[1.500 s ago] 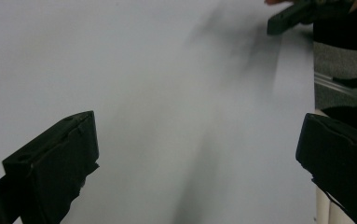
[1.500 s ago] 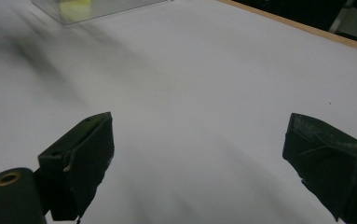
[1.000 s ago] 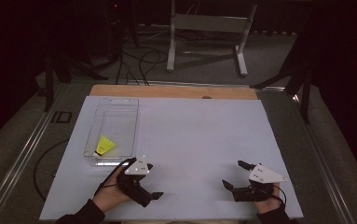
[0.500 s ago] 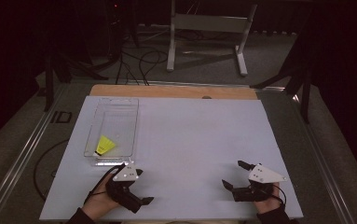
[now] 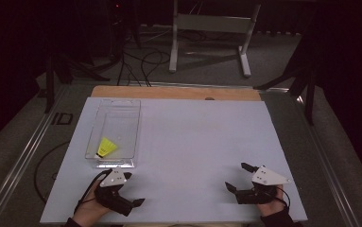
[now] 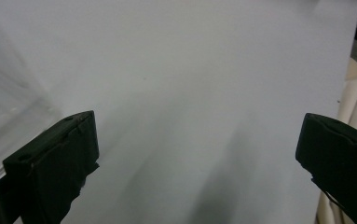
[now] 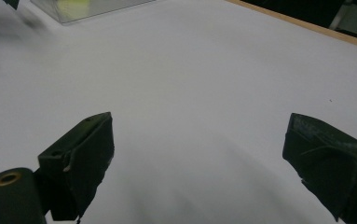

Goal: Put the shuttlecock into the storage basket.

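While one shuttlecock [image 5: 106, 148] lies in one tray [image 5: 122, 108], two tools gape

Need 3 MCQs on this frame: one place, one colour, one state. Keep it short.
1. Where is the yellow shuttlecock?
A. inside the clear plastic box
B. on the bare white board
C. between the right tongs' jaws

2. What colour is the board under the box?
A. red
B. white
C. black

3. How do the left tongs stand?
A. shut on the shuttlecock
B. shut, empty
C. open, empty

Key: 1 A, it lies in the box's near end in the high view. 2 B, the sheet is plain white. 3 C, the left gripper view shows the jaws wide apart with bare board between them.
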The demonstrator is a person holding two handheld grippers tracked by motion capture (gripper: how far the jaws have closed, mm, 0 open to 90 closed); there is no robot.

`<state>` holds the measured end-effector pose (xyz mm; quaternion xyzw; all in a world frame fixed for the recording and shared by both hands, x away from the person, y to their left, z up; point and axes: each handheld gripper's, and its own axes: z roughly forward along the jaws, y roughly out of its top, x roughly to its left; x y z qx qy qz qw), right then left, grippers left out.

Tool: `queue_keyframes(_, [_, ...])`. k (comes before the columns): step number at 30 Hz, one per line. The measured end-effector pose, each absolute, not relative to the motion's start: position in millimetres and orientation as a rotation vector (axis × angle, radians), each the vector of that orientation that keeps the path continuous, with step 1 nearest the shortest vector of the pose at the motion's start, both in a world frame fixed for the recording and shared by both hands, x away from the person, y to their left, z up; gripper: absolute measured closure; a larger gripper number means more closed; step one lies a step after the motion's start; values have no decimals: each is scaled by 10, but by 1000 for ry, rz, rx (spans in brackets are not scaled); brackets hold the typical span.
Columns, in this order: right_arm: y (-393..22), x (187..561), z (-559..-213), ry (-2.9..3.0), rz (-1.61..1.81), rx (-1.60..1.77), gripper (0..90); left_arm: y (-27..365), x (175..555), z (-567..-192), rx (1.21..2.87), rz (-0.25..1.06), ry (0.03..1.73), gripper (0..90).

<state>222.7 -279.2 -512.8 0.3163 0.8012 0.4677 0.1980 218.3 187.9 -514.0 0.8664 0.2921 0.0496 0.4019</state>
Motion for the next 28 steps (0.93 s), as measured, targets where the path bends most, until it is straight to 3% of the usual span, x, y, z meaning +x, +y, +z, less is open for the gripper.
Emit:
queue_keyframes(10, [-2795, 2229, -5131, 2241, 1309, 887, 91, 2007, 2158, -5198, 2158, 137, 816, 1])
queue_keyframes(15, [-2788, 2230, -5138, 2246, 1307, 888, 91, 2041, 2133, -5235, 2109, 214, 841, 1])
queue_keyframes(28, [-2794, 2226, -5134, 2245, 1304, 884, 91, 2070, 2124, -5263, 2054, 228, 833, 1])
